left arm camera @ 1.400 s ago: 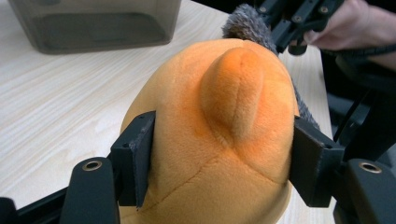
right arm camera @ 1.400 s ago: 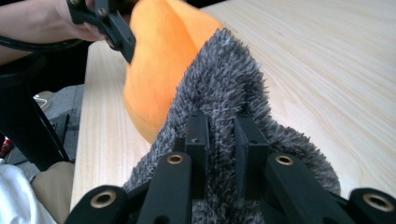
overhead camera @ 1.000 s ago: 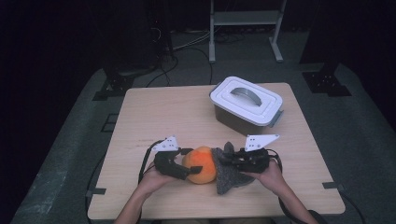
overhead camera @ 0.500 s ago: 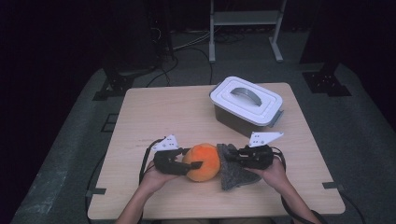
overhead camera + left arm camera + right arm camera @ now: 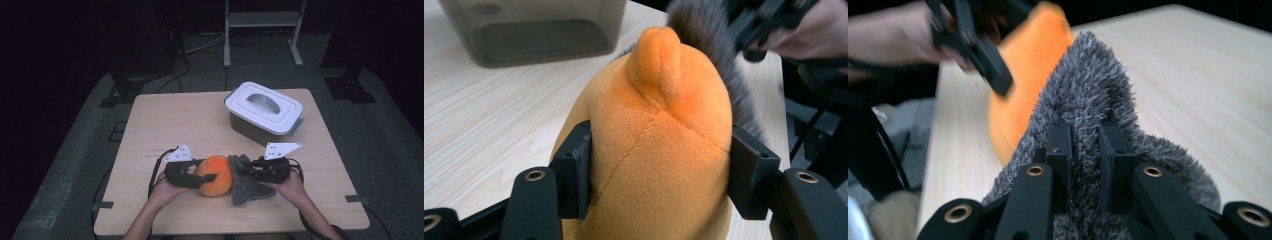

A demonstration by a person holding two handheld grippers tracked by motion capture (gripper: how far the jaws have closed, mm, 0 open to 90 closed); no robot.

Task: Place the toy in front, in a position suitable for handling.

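Orange plush toy [image 5: 216, 175]: lies near the counter's [image 5: 200, 120] front edge, between the two hands, long axis running roughly left to right; in the left gripper view its small nub [image 5: 656, 50] points away from the camera. Grey fuzzy cloth [image 5: 246, 186]: touching the toy's right side. Left hand-held gripper [image 5: 202, 175]: jaws clamped on the toy's flanks. Right hand-held gripper [image 5: 245, 170]: jaws pinched on a fold of the cloth. Lidded grey bin [image 5: 263, 112]: behind, well apart.

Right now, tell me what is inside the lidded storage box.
The storage box carries a shut white lid, so the high view hides its contents. Through the smoky wall in the left gripper view, no contents are discernible.
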